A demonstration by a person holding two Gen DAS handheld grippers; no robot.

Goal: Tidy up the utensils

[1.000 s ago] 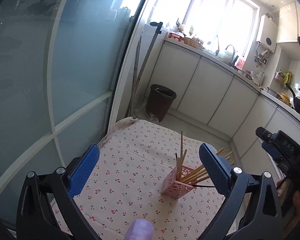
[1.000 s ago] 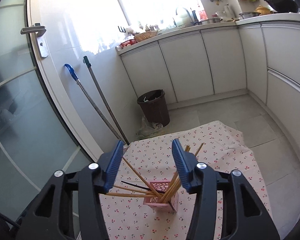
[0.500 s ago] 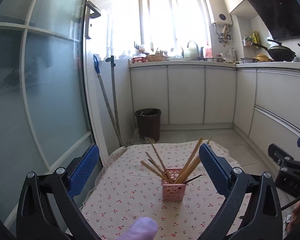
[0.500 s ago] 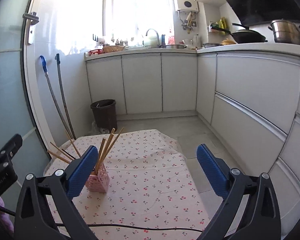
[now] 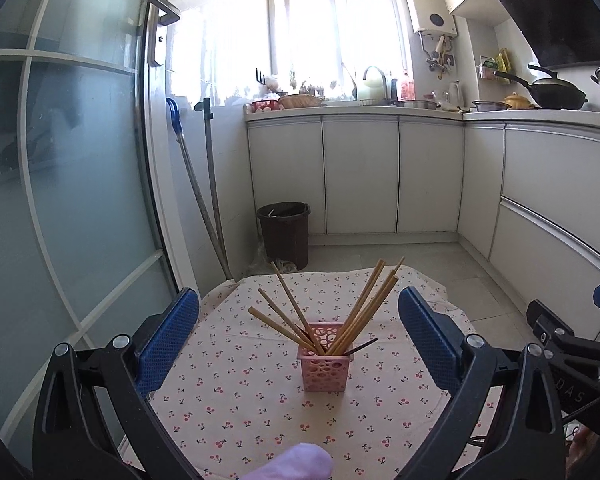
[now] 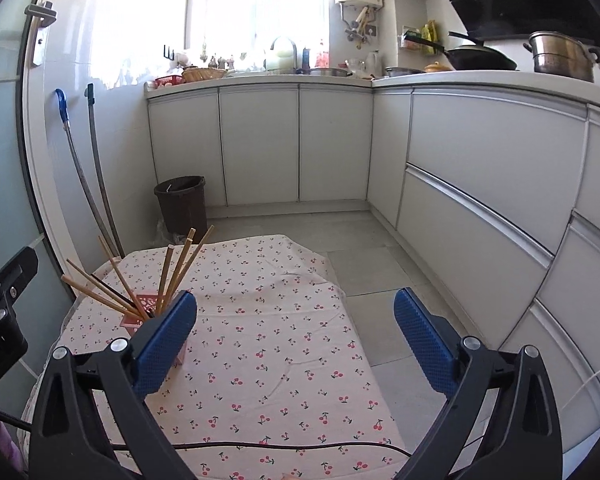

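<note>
Looking at what could bite here, biggest first: the cherry-print cloth [image 5: 260, 412] is just draped over a low surface with wrinkles and a loose far edge, so any drag from a gripper could pull it and walk everything on it. Next down, the pink holder [image 5: 324, 356] is a small, light-looking perforated cup sitting mid-cloth, and I'd guess it tips easily since the chopsticks [image 5: 364, 308] inside it splay out to the left and right and lean well past its rim. Bump one stick and the whole cup probably goes over. There's also a thin black cable [image 6: 260, 446] lying across the near edge of the cloth that could snag. Pose-wise, the left gripper [image 5: 298, 340] hangs on the near side of the holder, angled slightly down, jaws spread wide with nothing in them and the holder framed between them but clearly farther off. The right gripper [image 6: 296, 340] sits off to the right of the holder, its jaws having just been opening and now spread wide, with only bare cloth and floor between them.
</note>
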